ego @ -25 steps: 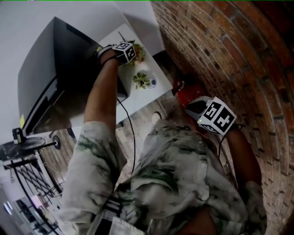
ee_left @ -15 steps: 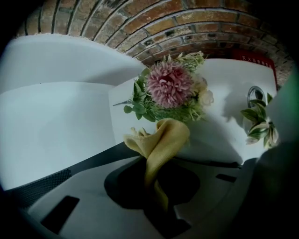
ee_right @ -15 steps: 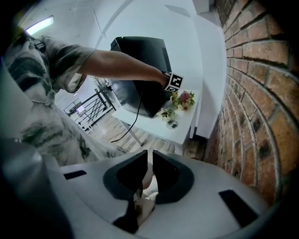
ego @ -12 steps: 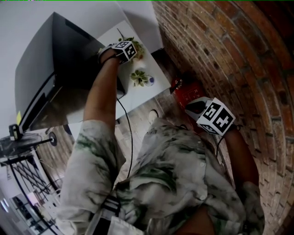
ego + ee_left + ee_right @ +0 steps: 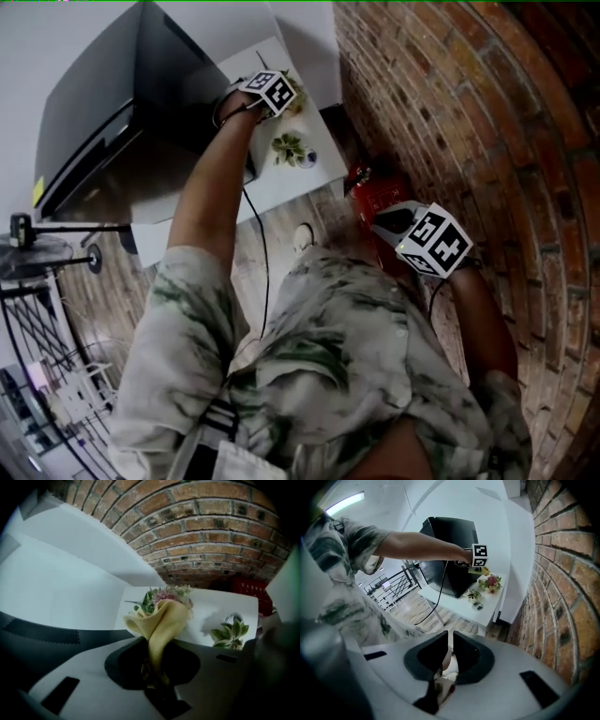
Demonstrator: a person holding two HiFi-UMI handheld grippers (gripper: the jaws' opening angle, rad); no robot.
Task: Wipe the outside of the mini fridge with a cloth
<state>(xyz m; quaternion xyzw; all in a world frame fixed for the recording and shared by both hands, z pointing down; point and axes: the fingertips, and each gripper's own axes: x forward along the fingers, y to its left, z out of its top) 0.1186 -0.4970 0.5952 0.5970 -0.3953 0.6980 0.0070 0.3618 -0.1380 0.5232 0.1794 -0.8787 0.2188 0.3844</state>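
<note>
One yellow cloth [image 5: 161,618] in left gripper [image 5: 153,670] beside mini fridge [image 5: 122,103]

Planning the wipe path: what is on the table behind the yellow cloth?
A pink-flowered bouquet stands right behind the cloth held in the left gripper; its lower part and any vase are covered. A small leafy plant stands further right on the white table.
</note>
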